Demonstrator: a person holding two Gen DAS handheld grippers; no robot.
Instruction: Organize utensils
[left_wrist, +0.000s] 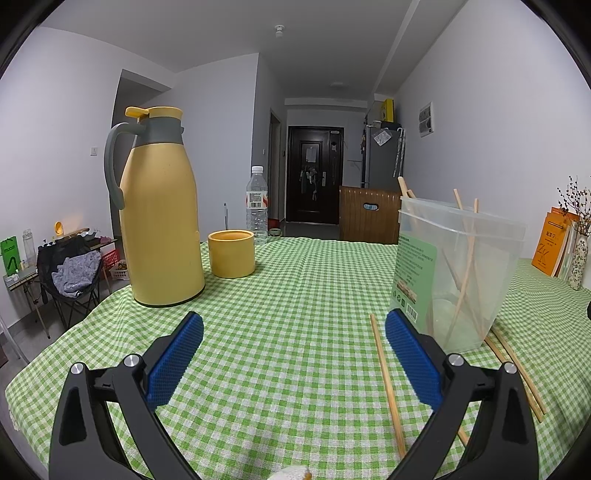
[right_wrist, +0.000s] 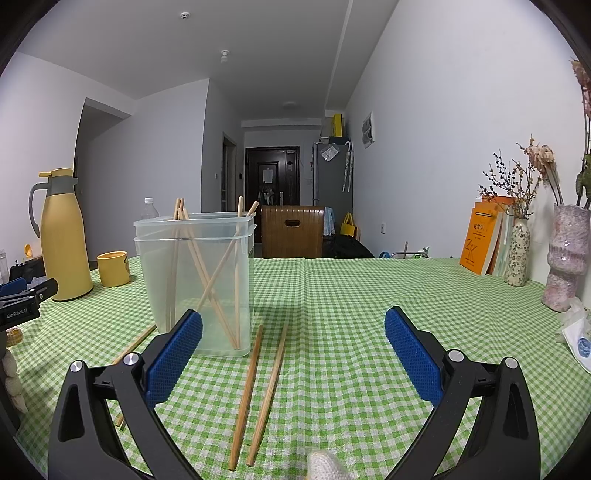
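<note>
On the green-checked tabletop (right_wrist: 369, 295) ahead of me stands a clear plastic container (right_wrist: 199, 280) with several wooden chopsticks (right_wrist: 207, 280) already leaning inside it, crossed against its walls. Two loose chopsticks (right_wrist: 258, 391) lie side by side just in front of it, between the blue pads of my right gripper (right_wrist: 293, 325), whose jaws stand wide open and hold nothing. My left gripper (left_wrist: 294, 328) is equally wide open and empty; one more chopstick (left_wrist: 388, 384) lies just inside its right pad, and what looks like another pair shows on the far side of the container, though the bend of the lens makes the count uncertain. I judge these sticks light, stiff and smooth, so they will likely roll or swivel in a loose pinch. Taking one near its middle should keep it from pivoting as it lifts, and because they lie flat on soft cloth, the pads must come down low on both sides. The container seems light too and could slide or tip if a stick knocks its rim. A yellow jug (left_wrist: 162, 214) and yellow cup (left_wrist: 231, 253) stand well apart to the left.
</note>
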